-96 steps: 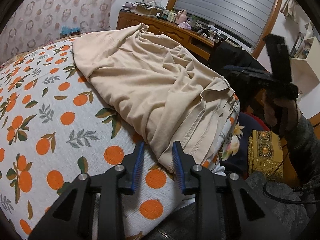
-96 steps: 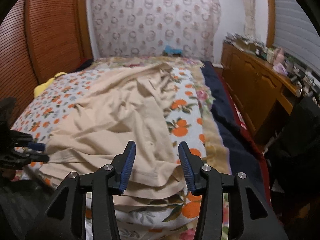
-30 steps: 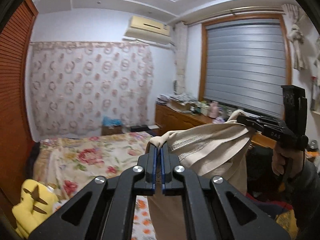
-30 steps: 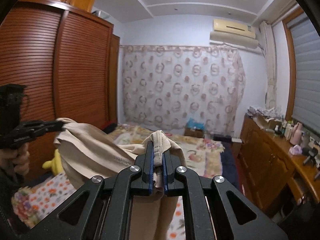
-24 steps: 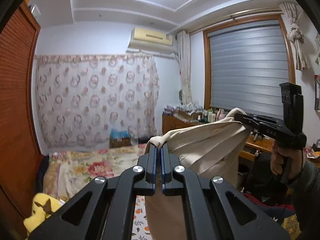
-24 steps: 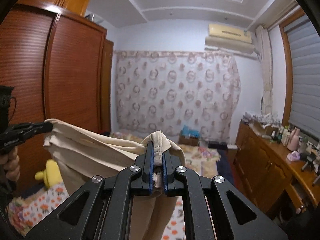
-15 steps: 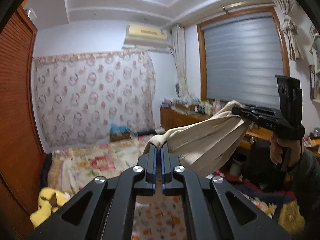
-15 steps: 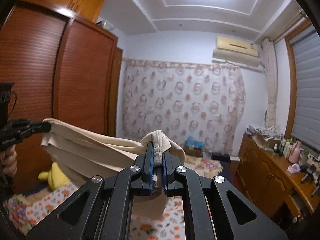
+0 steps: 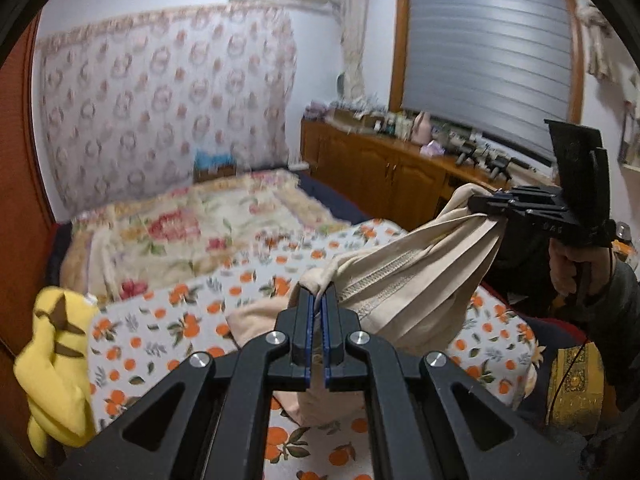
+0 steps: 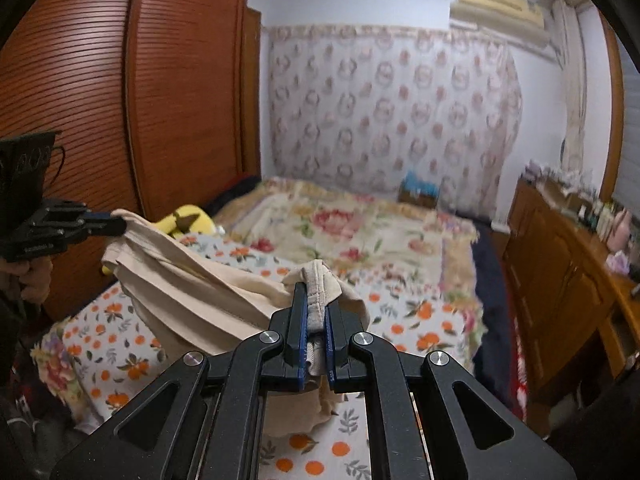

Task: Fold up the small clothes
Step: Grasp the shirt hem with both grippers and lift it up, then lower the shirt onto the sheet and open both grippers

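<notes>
Yellow plush toy (image 9: pixel 56 360) sits at the far left edge of the bed (image 9: pixel 160 320). Left gripper (image 9: pixel 316 304) has its jaws clamped tight on one corner of the beige garment (image 9: pixel 420 280), which hangs stretched above the orange-print sheet with its lower part bunched on it. Right gripper (image 10: pixel 316 308) has its jaws pinched on the other corner. Wooden dresser (image 9: pixel 400 176) beyond.

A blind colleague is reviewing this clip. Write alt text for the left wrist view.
The left gripper is shut on one corner of a beige garment, and the right gripper pinches another, so the cloth sags between them above an orange-print bedsheet. A yellow plush toy lies at the left.
</notes>
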`<state>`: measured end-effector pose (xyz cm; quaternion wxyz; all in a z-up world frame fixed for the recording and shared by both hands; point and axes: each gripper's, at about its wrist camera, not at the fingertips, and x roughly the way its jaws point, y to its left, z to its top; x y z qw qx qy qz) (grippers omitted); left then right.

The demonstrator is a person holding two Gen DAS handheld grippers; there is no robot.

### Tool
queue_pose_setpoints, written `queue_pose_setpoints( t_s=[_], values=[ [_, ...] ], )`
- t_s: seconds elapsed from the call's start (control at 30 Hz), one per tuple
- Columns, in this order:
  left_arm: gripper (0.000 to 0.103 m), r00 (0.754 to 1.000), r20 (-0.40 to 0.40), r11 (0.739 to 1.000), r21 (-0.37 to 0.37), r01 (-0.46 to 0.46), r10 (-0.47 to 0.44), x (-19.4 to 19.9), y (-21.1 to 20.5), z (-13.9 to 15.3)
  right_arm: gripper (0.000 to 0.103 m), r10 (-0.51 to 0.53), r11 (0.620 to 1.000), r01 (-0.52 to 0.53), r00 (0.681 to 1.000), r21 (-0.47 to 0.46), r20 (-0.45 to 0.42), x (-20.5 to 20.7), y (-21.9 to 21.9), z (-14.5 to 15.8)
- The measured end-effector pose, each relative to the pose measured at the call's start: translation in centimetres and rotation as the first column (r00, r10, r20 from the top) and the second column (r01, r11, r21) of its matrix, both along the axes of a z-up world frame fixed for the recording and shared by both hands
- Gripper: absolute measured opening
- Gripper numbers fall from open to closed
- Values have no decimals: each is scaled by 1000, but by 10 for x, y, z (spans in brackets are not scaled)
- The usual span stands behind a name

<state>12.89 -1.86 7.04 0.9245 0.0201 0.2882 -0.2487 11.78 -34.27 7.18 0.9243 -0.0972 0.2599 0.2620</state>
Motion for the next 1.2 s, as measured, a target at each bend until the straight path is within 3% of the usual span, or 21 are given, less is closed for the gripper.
queue_pose_setpoints(
  t_s=[0.27, 0.5, 0.6, 0.63, 0.67, 0.73, 0.8, 0.97, 1.03, 1.2],
  values=[
    [1, 984, -173, 999, 35, -30, 36, 48, -1, -75, 5, -28, 997, 14, 983, -76, -184, 70, 19, -71],
    [4, 975, -219, 999, 30, -23, 29, 82, 0, -96, 6, -45, 995, 19, 965, -103, -257, 105, 26, -103],
    [21, 977, -210, 1000, 10, -15, 17, 93, 4, -96, 8, -58, 996, 38, 964, -83, -260, 122, 24, -107],
    [36, 979, -202, 1000, 3, -18, 18, 96, 5, -95, 11, -70, 996, 53, 966, -71, -248, 128, 23, -107],
    [41, 981, -192, 1000, -5, -22, 20, 98, 6, -93, 14, -89, 995, 74, 967, -70, -238, 132, 22, -107],
    [44, 982, -189, 1000, -12, -25, 22, 102, 9, -91, 25, -132, 991, 121, 963, -62, -236, 144, 17, -108],
    [45, 982, -189, 1000, -1, -25, 25, 103, 10, -90, 30, -159, 987, 150, 956, -55, -246, 155, 12, -108],
    [45, 983, -182, 1000, 11, -12, 14, 79, 11, -94, 31, -133, 991, 123, 962, -56, -236, 147, 2, -103],
    [45, 980, -198, 1000, 8, 11, -9, 70, 11, -100, 36, -104, 994, 91, 967, -62, -234, 133, -3, -101],
    [45, 969, -240, 997, 37, 64, -53, 56, -1, -118, 40, -41, 994, 10, 959, -110, -282, 105, -5, -118]
  ],
)
